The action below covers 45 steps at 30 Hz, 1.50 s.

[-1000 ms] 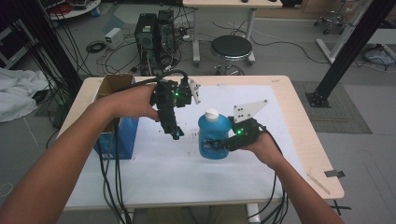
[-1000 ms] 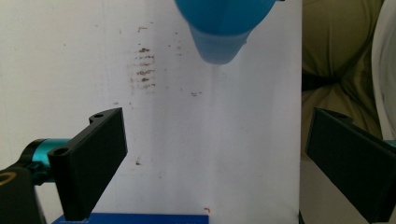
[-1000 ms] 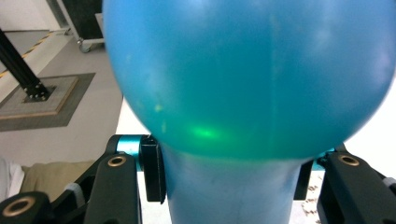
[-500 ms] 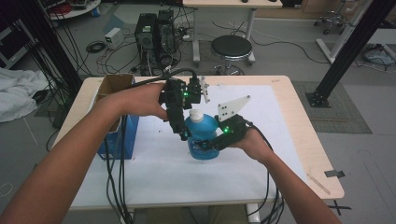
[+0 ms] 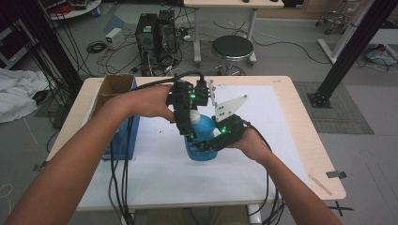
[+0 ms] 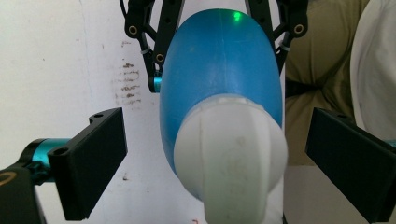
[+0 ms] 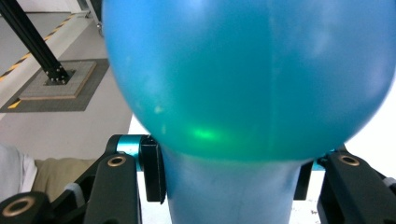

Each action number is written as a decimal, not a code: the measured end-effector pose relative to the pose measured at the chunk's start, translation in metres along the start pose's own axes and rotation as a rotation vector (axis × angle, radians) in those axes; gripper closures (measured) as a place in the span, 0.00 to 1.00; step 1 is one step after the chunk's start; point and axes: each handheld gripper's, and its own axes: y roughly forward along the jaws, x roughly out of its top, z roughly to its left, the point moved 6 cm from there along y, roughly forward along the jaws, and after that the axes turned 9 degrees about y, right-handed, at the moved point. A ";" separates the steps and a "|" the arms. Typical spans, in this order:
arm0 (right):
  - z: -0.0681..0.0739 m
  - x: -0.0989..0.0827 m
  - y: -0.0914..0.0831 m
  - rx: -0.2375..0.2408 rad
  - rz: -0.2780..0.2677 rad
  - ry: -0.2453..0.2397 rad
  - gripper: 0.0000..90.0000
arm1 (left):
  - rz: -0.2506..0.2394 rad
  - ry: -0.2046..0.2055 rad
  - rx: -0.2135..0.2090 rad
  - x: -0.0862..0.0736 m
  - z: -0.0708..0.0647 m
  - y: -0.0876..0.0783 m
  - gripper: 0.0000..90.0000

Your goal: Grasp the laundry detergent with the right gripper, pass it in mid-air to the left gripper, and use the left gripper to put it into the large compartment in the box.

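With my right gripper clamped on the blue bottle near the middle of the table, my left gripper hangs open astride its white cap, so next I judge I must close squarely and twist.

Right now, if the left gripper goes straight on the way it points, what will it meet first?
The left gripper would likely meet the white cap of the blue bottle, centred between its open jaws. Depth is unclear.
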 end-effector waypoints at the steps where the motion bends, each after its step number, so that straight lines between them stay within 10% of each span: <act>1: 0.000 0.001 -0.002 0.001 -0.010 0.000 0.50 | -0.004 0.005 0.003 0.002 0.001 0.002 0.06; 45: 0.001 0.003 -0.007 -0.016 -0.033 -0.001 0.50 | 0.008 0.074 -0.019 0.009 0.004 0.013 0.36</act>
